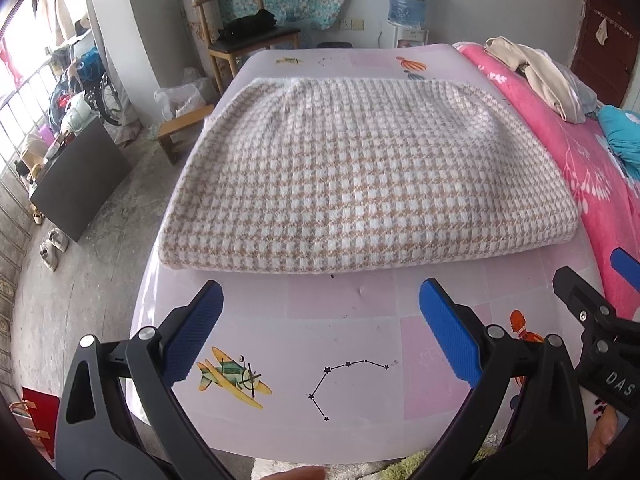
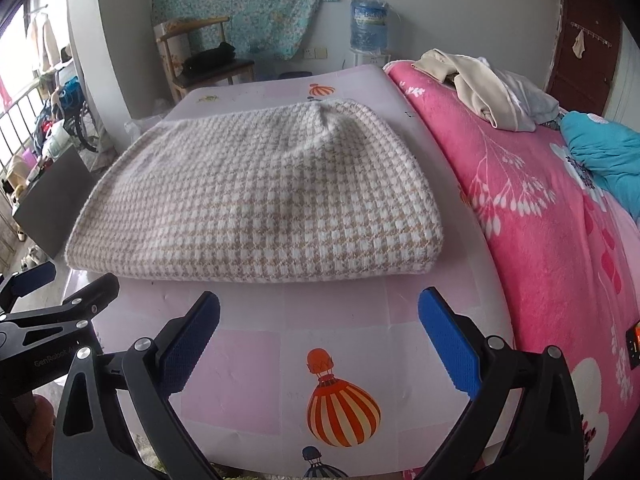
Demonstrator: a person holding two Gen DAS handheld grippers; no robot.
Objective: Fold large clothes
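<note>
A beige-and-white houndstooth garment [image 1: 360,176] lies folded into a thick rectangle on the pink patterned sheet [image 1: 360,360]; it also shows in the right wrist view [image 2: 260,200]. My left gripper [image 1: 320,336] is open and empty, above the sheet just short of the garment's near edge. My right gripper [image 2: 320,340] is open and empty, also just short of the near edge, toward the garment's right end. The right gripper shows at the right edge of the left wrist view [image 1: 600,320], and the left gripper at the left edge of the right wrist view [image 2: 48,320].
A pink floral blanket [image 2: 540,220] covers the bed to the right, with a heap of cream clothes [image 2: 480,84] and a teal cloth [image 2: 608,156] on it. A wooden chair [image 1: 244,36] and a water dispenser [image 1: 408,4] stand behind. Bare floor lies to the left.
</note>
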